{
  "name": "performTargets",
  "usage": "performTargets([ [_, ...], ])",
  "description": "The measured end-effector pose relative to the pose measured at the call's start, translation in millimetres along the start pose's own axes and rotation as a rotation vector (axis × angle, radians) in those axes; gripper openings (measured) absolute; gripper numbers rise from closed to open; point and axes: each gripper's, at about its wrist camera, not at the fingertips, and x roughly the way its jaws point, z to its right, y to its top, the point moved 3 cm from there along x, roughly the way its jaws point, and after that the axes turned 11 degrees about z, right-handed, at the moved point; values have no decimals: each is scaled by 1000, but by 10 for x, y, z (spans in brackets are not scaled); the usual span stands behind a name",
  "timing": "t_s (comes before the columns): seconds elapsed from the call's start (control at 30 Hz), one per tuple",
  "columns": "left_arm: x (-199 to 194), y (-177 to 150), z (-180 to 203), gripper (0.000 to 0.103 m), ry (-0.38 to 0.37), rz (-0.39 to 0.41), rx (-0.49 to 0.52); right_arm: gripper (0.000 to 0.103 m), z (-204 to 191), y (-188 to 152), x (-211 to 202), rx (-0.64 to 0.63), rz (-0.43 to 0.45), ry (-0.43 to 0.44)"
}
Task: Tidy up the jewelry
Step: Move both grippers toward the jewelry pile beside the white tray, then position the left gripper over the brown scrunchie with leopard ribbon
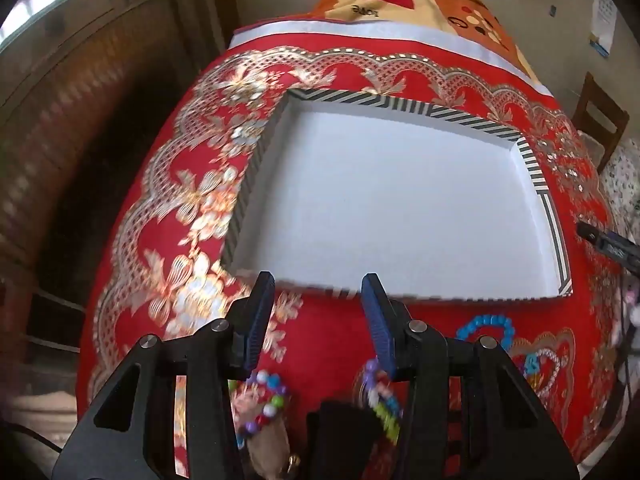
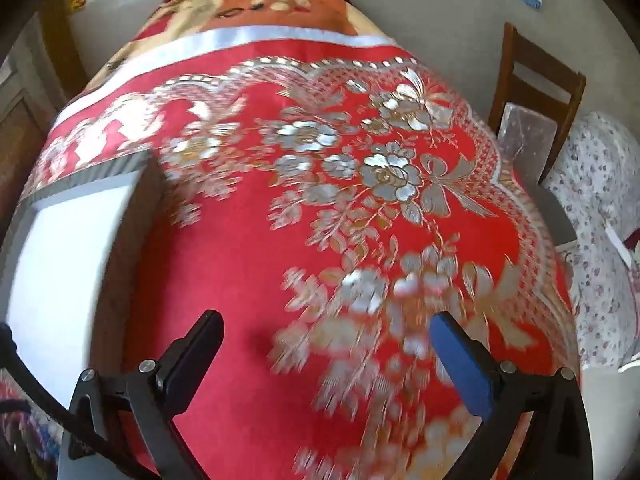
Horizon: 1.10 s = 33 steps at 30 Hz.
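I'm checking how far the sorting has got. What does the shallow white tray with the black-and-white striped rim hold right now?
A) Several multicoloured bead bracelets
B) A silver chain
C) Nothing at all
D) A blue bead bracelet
C: in the left wrist view, the shallow white tray with the striped rim shows only bare white floor, while the blue bead bracelet and the multicoloured bead bracelets lie outside it on the red floral tablecloth.

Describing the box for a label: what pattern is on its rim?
Black-and-white diagonal stripes on the box rim, clearest in the left wrist view.
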Motion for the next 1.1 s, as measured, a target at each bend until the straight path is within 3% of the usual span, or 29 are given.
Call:
performTargets([
  [0.23,-252,-211,-63,45,19,-1,-55,103,-476,-214,-741,-17,7,97],
  [0.53,-550,-499,-27,45,28,-10,-72,103,-1067,-607,-1350,-23,-21,222],
  [0.7,-721,-670,-13,45,35,-11,-84,103,-1332,-729,-1767,-79,24,285],
  [1.1,-967,-852,-63,45,48,-5,-138,103,-1702,-961,-2219,-171,47,355],
])
